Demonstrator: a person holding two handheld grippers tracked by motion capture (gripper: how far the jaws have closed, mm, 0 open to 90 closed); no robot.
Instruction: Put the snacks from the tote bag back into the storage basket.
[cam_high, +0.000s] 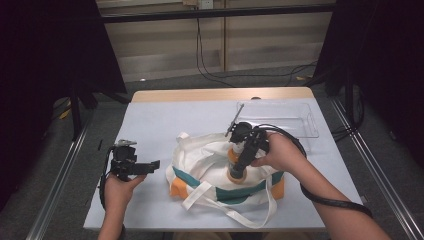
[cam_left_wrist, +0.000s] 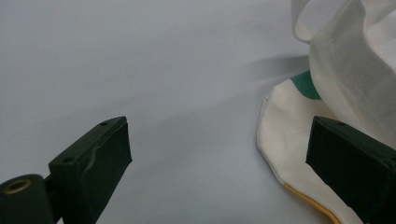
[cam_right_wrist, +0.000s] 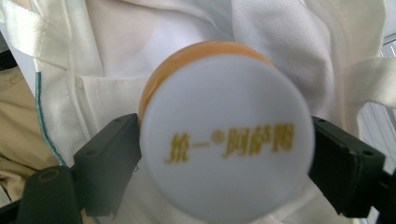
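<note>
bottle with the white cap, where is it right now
The bottle sits between the right gripper jaws, right of centre in the high view, just above the white tote bag.

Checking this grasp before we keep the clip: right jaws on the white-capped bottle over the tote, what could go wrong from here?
1. The right gripper grips the bottle only at its round white cap; it could twist or slip.
2. The tote bag lies slack and crumpled; the bottle may snag on folds or a strap.
3. The left gripper is open beside the bag, not holding it, so the bag may shift.
</note>
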